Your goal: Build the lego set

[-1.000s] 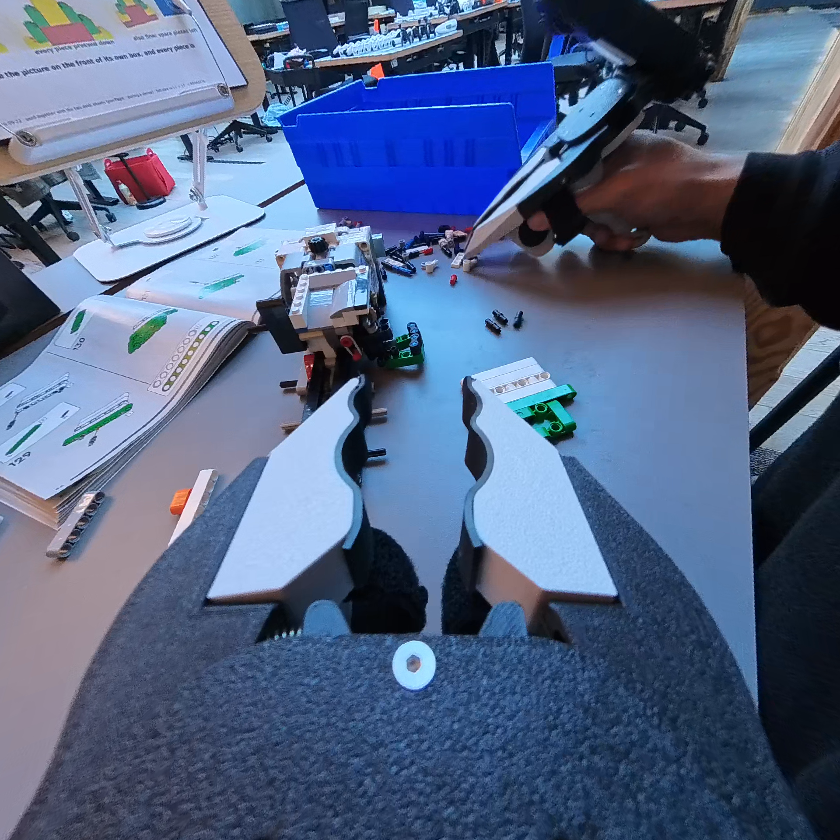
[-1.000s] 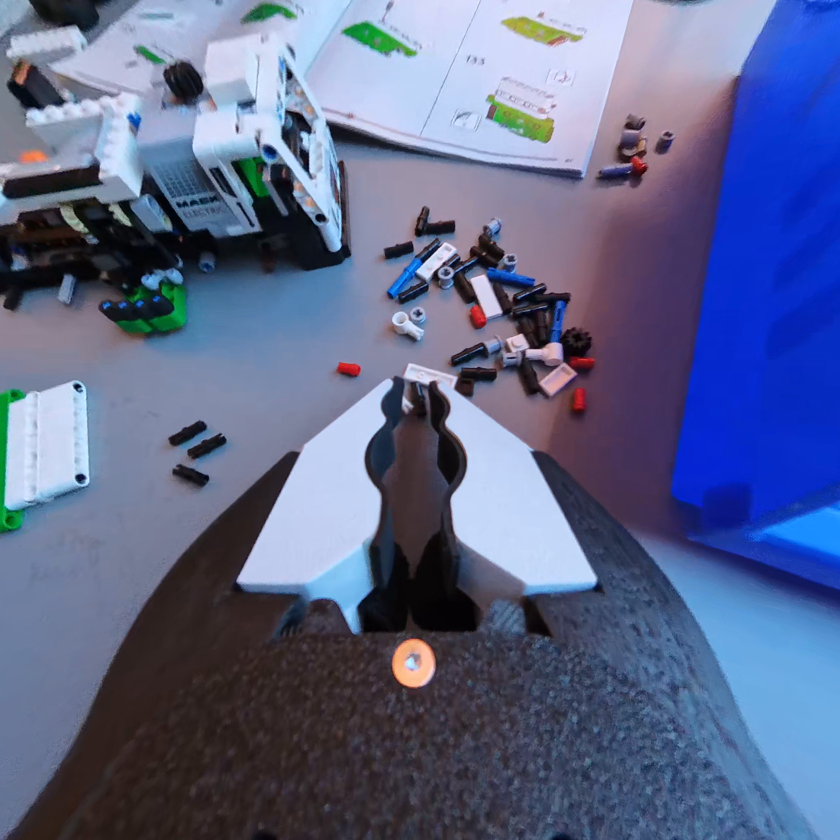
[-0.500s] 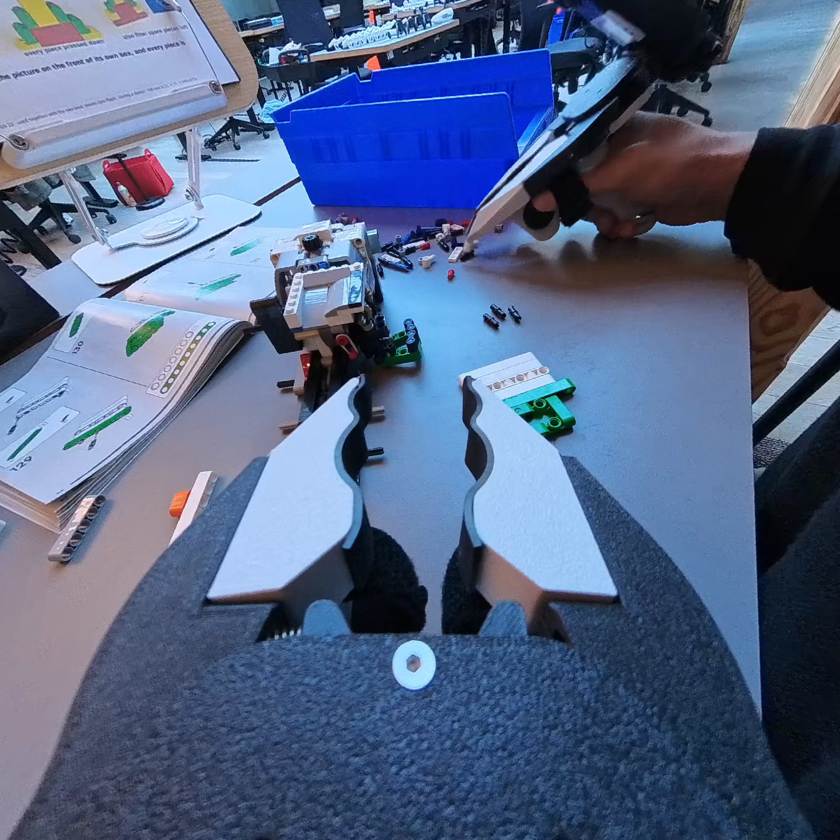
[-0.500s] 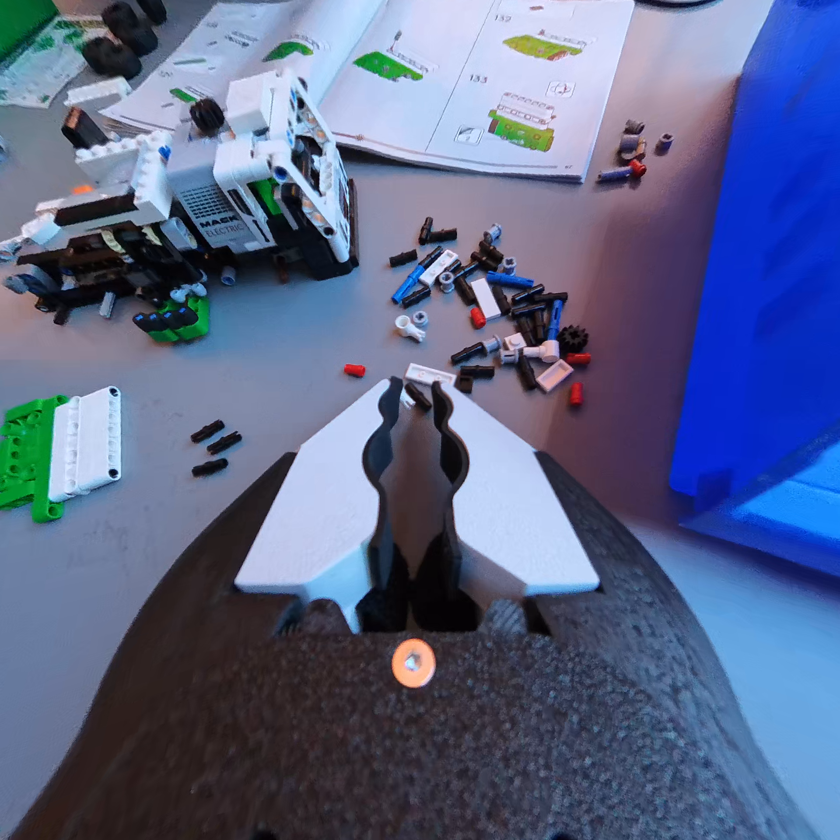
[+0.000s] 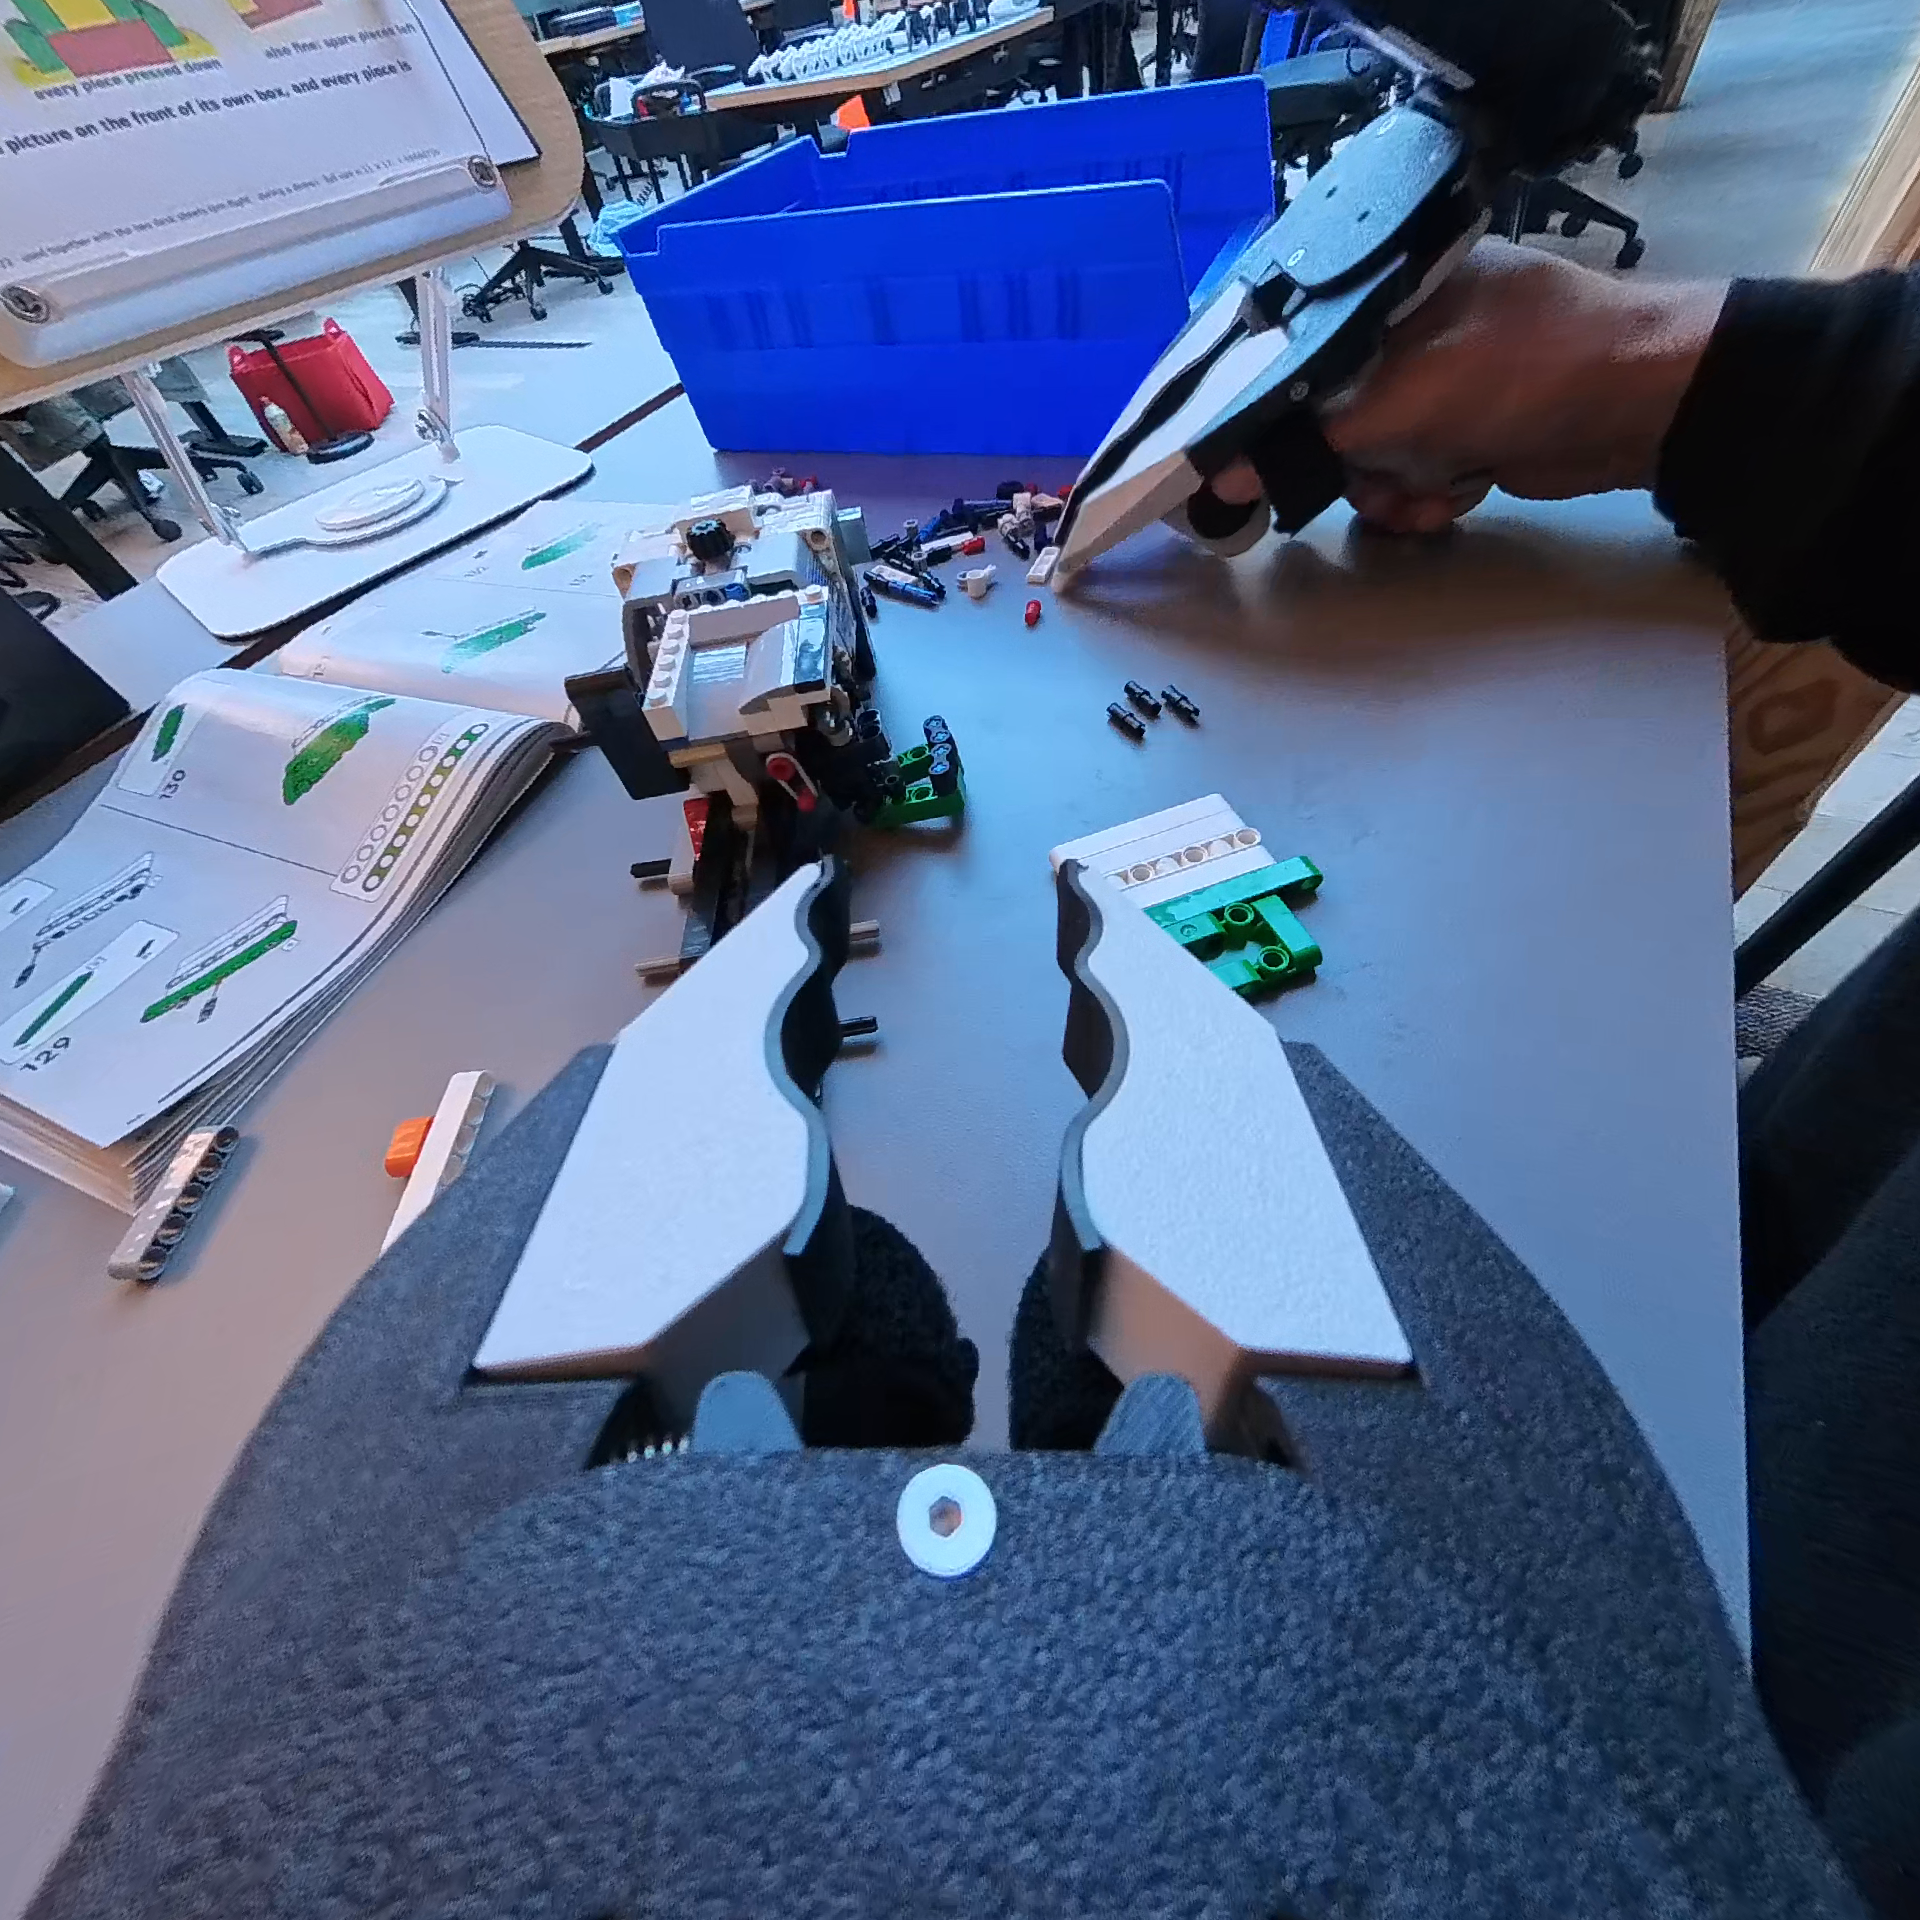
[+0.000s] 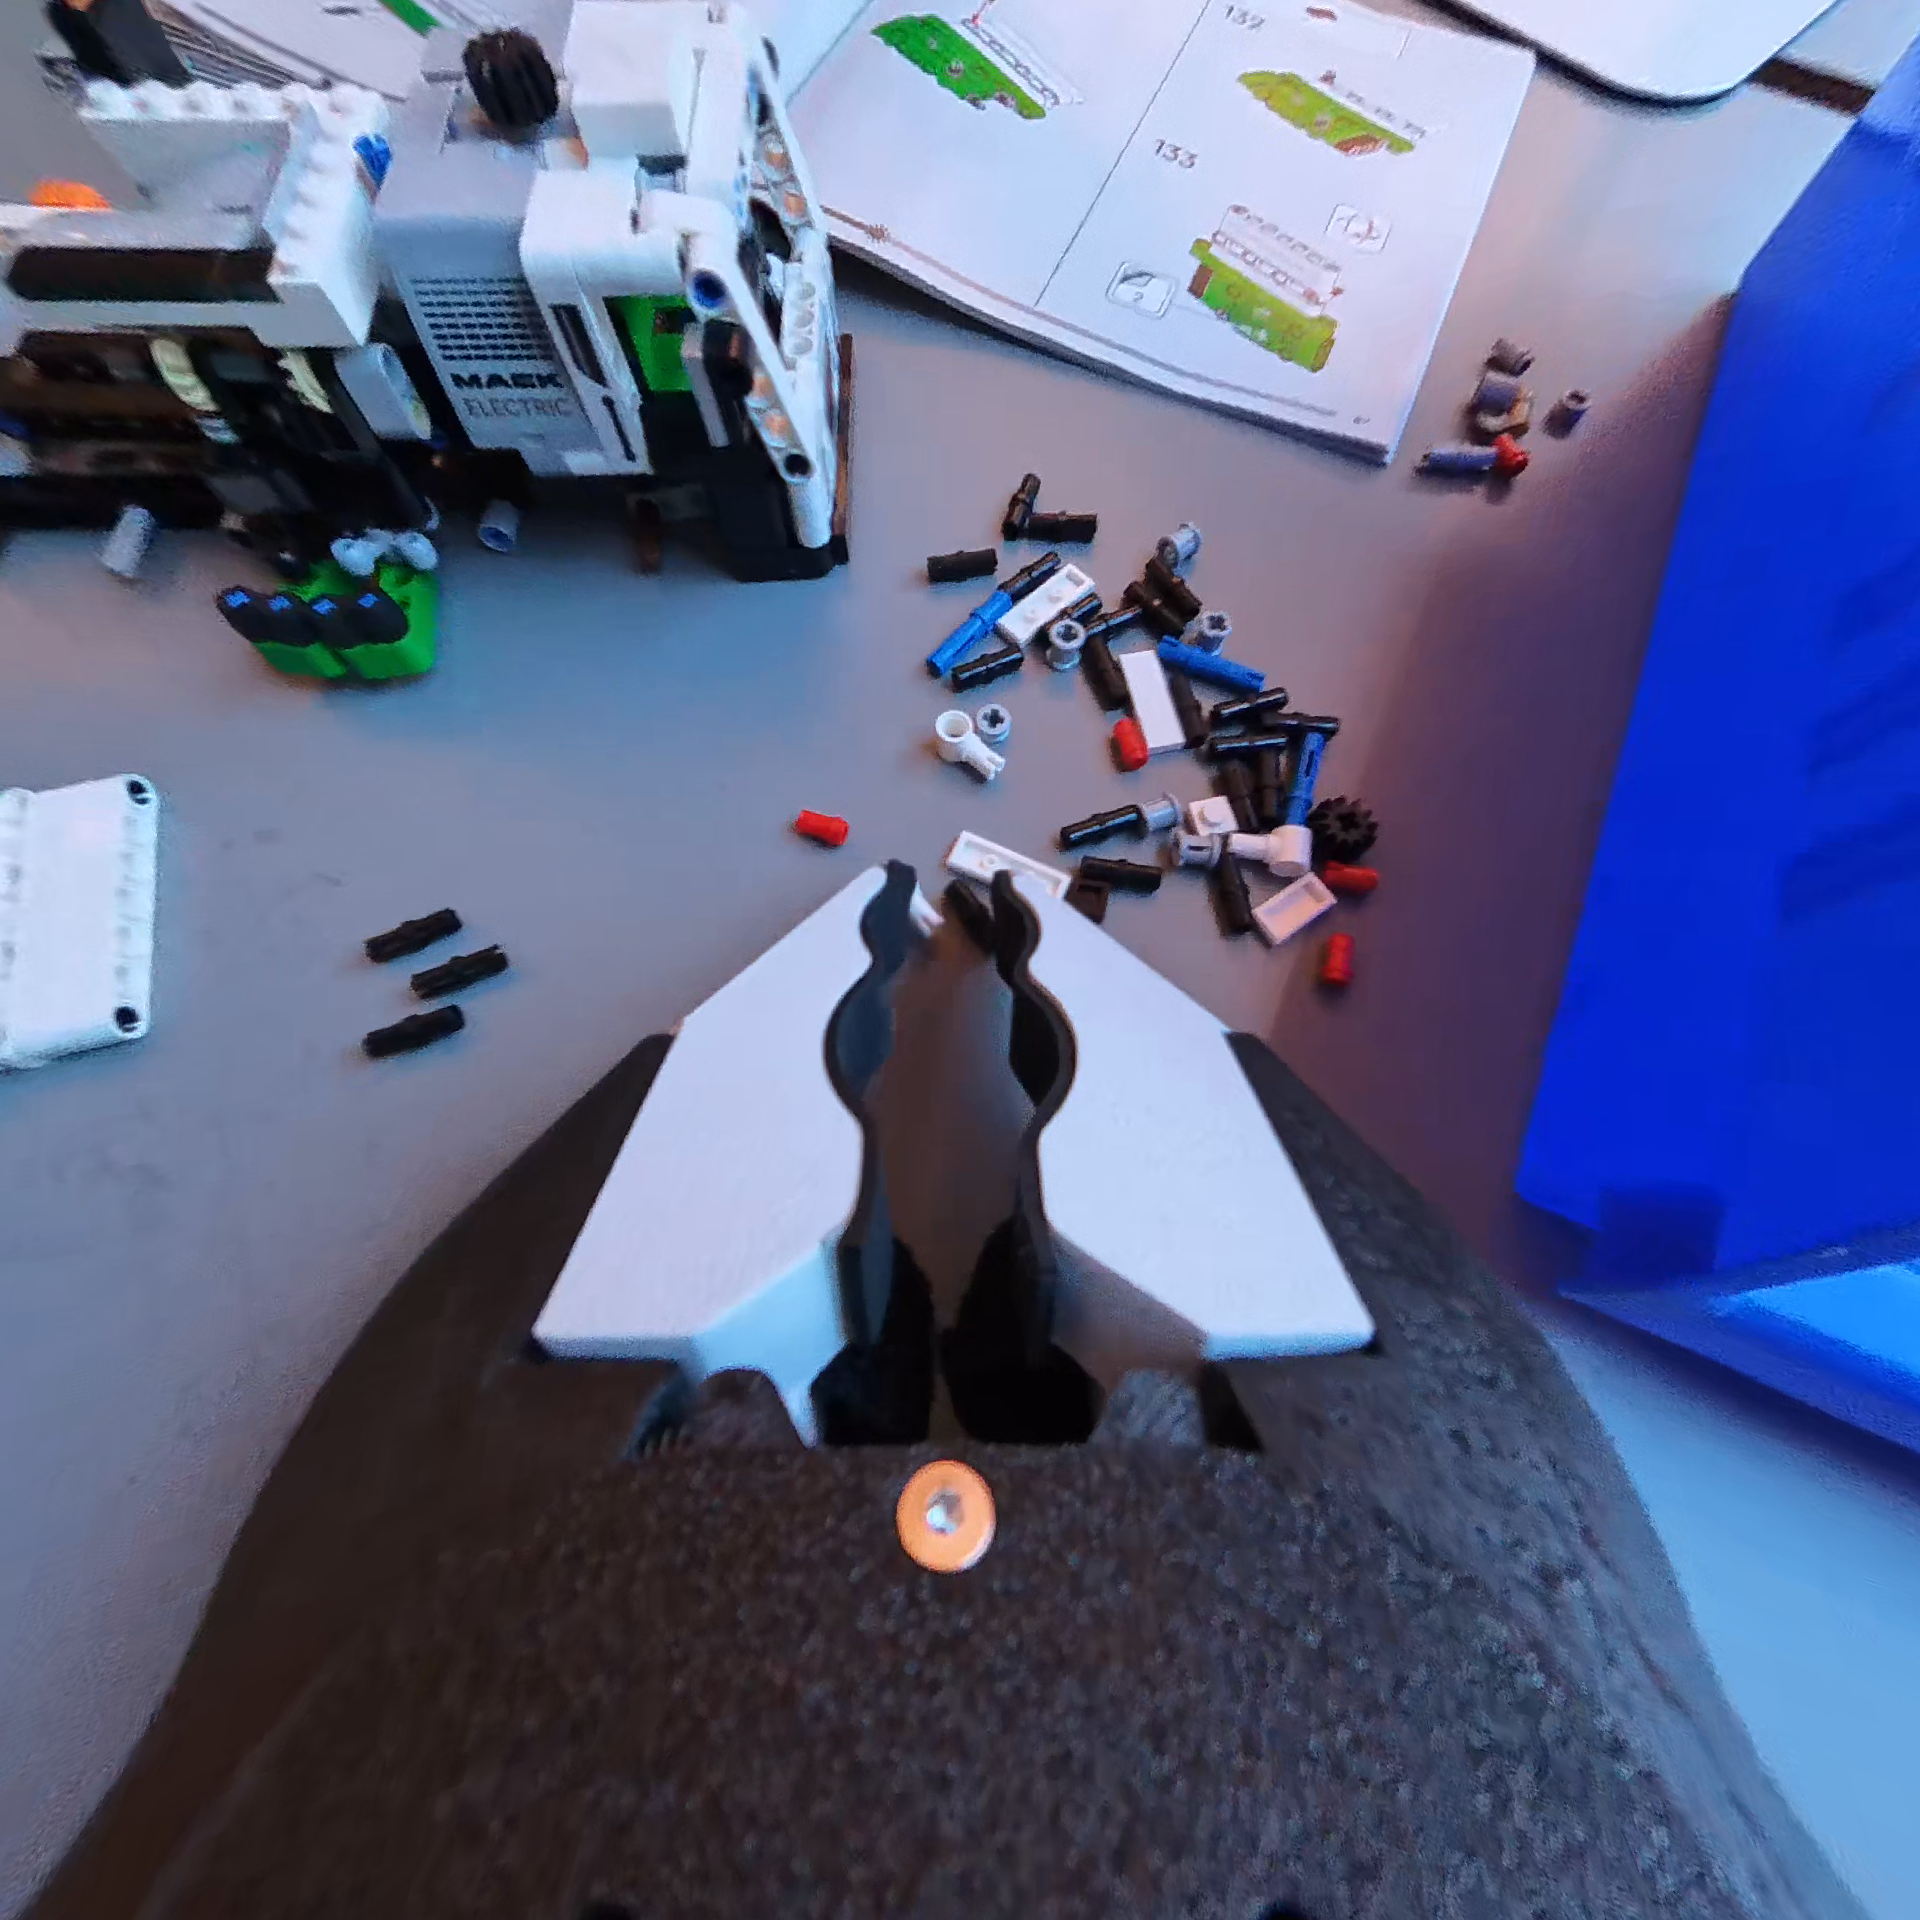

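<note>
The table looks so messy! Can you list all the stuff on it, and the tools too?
White and black partly built lego truck: one, table's middle.
Open paper instruction booklet: one, white, left of truck.
Blue plastic bin: one, far edge.
Scattered small pins and pieces: many, black, blue, red, white, beside bin.
Short black pins: three, lying apart.
White and green panel: one, right of truck.
Grey beam: one, by booklet.
Left tool: open, empty.
Right tool: nearly closed at the pile.

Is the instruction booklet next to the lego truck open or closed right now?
Open. The instruction booklet lies spread flat on the table, printed building steps facing up, beside the truck model.
</note>
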Motion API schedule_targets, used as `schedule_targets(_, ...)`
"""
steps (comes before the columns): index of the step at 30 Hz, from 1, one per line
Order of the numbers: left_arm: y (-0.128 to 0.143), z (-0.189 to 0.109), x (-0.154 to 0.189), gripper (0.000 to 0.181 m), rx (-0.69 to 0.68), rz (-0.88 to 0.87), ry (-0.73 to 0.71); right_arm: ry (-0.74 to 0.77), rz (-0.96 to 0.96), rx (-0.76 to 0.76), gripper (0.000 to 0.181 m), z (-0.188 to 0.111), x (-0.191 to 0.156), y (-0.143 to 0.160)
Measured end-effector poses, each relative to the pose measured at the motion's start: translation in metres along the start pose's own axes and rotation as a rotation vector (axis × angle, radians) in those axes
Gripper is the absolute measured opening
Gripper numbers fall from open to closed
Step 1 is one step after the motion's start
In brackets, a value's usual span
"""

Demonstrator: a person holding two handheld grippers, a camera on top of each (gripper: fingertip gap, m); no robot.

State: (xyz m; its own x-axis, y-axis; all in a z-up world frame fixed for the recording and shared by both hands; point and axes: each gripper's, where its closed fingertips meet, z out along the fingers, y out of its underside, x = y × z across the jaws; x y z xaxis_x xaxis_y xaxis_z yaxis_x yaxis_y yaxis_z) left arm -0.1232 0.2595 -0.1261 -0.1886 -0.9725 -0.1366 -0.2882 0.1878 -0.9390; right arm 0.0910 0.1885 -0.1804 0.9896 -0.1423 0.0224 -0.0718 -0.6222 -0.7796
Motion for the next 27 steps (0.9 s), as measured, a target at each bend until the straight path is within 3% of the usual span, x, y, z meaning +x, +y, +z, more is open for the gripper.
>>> schedule_targets(7, 0.0, 0.0, 0.001, 0.038, -0.002, 0.012, -0.001, 0.001, 0.068, -0.001, 0.02, -0.005, 0.007, 0.004)
schedule_targets(10, 0.0, 0.0, 0.002, 0.038, -0.003, 0.019, -0.004, 0.091, -0.062, -0.006, 0.023, -0.008, 0.01, 0.007)
schedule_targets(17, 0.001, 0.001, 0.004, 0.038, -0.006, 0.037, -0.003, 0.129, -0.199, -0.021, 0.027, -0.012, -0.002, 0.014)
schedule_targets(27, 0.002, 0.001, 0.006, 0.038, -0.013, 0.062, -0.009, -0.08, 0.126, 0.175, 0.031, -0.029, -0.009, -0.013)
